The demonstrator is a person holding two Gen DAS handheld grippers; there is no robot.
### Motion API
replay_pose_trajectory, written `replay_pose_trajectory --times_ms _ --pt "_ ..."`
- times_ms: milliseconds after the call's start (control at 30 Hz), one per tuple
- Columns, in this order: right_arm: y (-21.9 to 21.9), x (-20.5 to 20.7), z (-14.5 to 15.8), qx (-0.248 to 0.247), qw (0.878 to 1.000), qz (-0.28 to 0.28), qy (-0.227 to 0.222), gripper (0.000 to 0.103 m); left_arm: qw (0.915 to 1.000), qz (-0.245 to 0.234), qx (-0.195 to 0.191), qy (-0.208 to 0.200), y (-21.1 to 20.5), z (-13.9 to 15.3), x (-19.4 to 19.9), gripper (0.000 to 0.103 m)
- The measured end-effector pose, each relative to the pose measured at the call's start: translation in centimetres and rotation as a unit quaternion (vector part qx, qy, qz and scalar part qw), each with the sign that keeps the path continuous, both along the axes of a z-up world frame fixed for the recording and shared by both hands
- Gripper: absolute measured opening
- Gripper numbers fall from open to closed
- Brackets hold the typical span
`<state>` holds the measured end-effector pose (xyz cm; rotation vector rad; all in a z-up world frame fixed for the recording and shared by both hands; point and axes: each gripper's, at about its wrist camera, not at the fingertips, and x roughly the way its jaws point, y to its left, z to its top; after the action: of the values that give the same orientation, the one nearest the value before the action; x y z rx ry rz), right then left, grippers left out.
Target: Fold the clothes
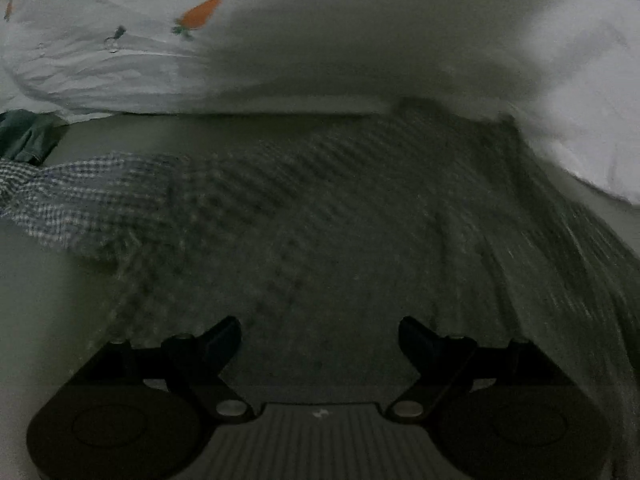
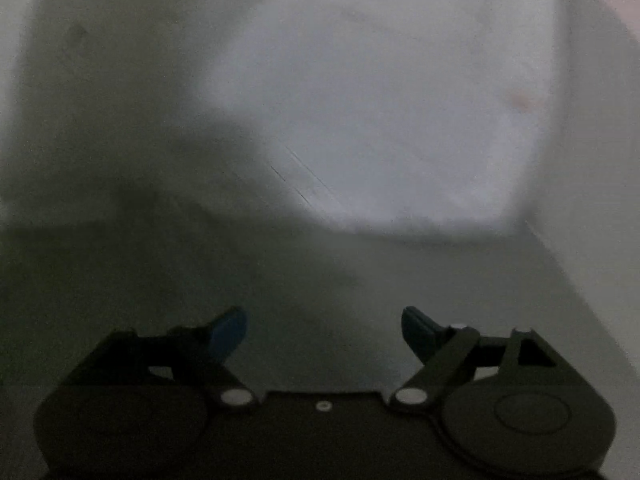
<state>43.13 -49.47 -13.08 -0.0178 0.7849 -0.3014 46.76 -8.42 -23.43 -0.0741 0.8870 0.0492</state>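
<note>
A checked grey-and-white garment [image 1: 280, 216] lies spread on a pale surface in the left wrist view, one sleeve reaching to the left. My left gripper [image 1: 320, 340] is open and empty just above its near part. My right gripper [image 2: 324, 336] is open and empty over a bare pale surface [image 2: 360, 288]; the checked garment does not show in that view. Both views are dim and blurred.
White bedding with a carrot print [image 1: 120, 48] is heaped behind the garment, with more white fabric [image 1: 592, 128] at the right. A dark green cloth [image 1: 28, 136] lies at the far left. A white bulk [image 2: 380, 100] stands ahead of the right gripper, a pale wall [image 2: 592, 200] at its right.
</note>
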Motion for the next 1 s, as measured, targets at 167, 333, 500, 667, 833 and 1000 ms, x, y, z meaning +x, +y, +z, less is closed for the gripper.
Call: replay_pose_trajectory --times_ms 167,333,500,667,833,1000 --pt "-5.2 -10.5 -1.8 -0.039 0.993 -0.070 0.083 0.087 0.9989 -0.012 -0.033 0.033 -3.5 0.4 -4.5 0.088" --pt "-9.2 -15.0 -2.7 0.019 0.991 -0.110 0.073 0.087 0.9961 -0.027 -0.043 0.072 -6.9 -0.8 -6.8 0.088" --pt "-13.1 -19.4 -3.7 0.078 0.984 -0.149 0.063 0.087 0.9955 -0.043 -0.027 0.080 -9.9 -1.1 -7.4 0.088" --pt "-17.2 -23.7 -4.2 0.174 0.966 -0.190 0.017 0.087 0.9952 -0.051 -0.001 0.084 -11.8 -2.3 -7.8 0.092" --pt "-19.6 -23.4 -6.2 0.238 0.943 -0.233 -0.016 0.083 0.9951 -0.056 0.022 0.078 -12.9 -3.3 -8.1 0.103" --pt "-19.1 -21.6 -6.1 0.181 0.961 -0.209 -0.010 0.030 0.9954 -0.056 0.033 0.070 -13.4 -3.7 -8.3 0.103"
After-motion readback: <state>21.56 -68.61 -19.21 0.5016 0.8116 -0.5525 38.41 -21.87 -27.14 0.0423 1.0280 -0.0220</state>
